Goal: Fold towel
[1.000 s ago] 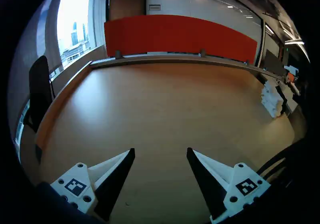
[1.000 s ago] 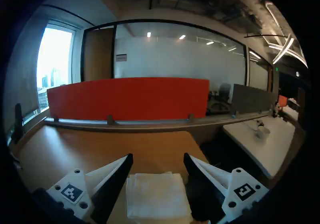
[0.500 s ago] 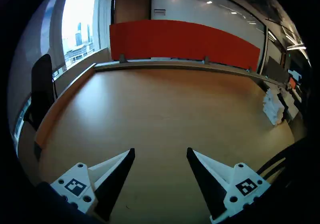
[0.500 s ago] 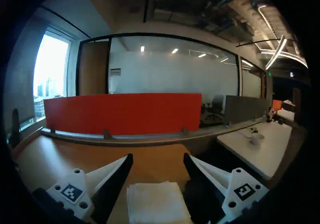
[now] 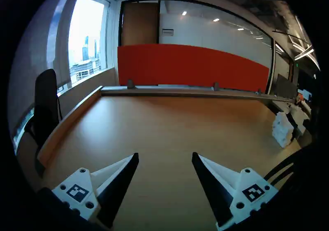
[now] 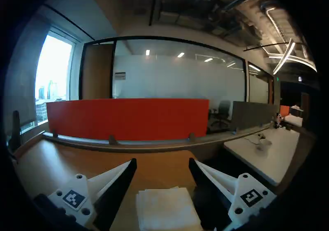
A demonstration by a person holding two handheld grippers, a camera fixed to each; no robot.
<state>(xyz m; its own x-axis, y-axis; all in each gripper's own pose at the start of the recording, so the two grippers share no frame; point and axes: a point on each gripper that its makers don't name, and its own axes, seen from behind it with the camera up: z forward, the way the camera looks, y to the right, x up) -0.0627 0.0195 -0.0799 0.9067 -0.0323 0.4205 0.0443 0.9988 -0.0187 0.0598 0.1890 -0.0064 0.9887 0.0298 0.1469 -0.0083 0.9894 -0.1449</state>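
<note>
The stack of folded white cloth towels [image 6: 168, 208] lies at the right edge of the light wooden table [image 5: 164, 120], just below and between the open, empty right tongs [image 6: 162, 161], well apart from the equally open left tongs [image 5: 164, 154].

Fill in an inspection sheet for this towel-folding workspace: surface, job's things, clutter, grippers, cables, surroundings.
Surface: wooden desk, smooth.
Job's things: stack of folded white towels near the desk's right edge.
Clutter: cup on the neighbouring white desk.
Grippers: left gripper open, holding nothing; right gripper open over the towels, not clamped.
Cables: dark cables beside the left gripper.
Surroundings: red divider, window, chair.
</note>
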